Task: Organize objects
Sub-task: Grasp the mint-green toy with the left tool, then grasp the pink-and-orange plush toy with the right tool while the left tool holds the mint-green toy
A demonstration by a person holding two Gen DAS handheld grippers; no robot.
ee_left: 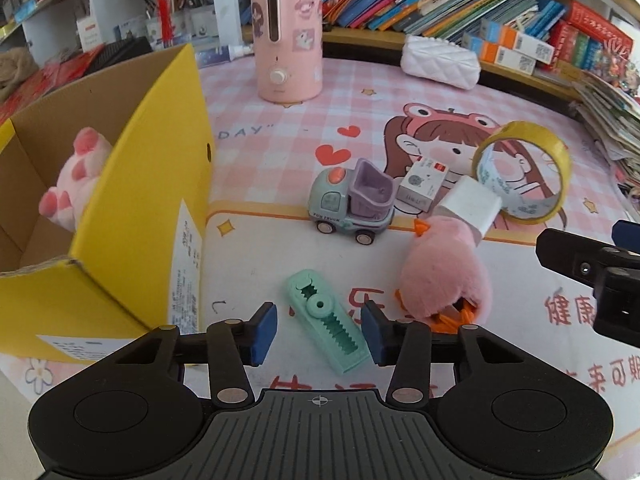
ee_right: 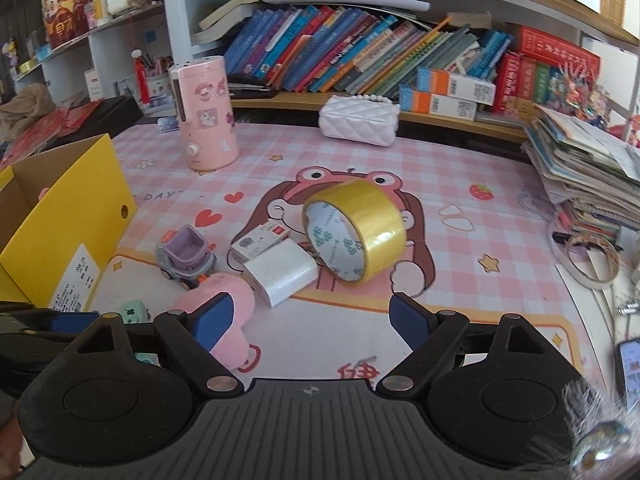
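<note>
A mint-green crocodile-shaped toy [ee_left: 326, 320] lies on the pink mat, between the blue pads of my left gripper [ee_left: 319, 320]. The jaws stand narrow around it, with a gap still showing at the left pad, and nothing is gripped. A pink plush [ee_left: 444, 272] lies just right of it. Behind them are a toy truck [ee_left: 348, 208], a small white box [ee_left: 422, 182], a white charger block [ee_left: 468, 206] and a yellow tape roll [ee_left: 524, 172]. My right gripper [ee_right: 312, 312] is open and empty above the mat, with the tape roll [ee_right: 360, 232] ahead of it and the pink plush [ee_right: 236, 300] at its left finger.
An open yellow carton [ee_left: 120, 220] at the left holds a pink plush pig [ee_left: 80, 168]. A pink humidifier [ee_left: 286, 36] and a white quilted purse [ee_left: 440, 62] stand at the back. At the right are a pile of books [ee_right: 584, 176], a thin tape ring [ee_right: 592, 260] and a phone [ee_right: 630, 368].
</note>
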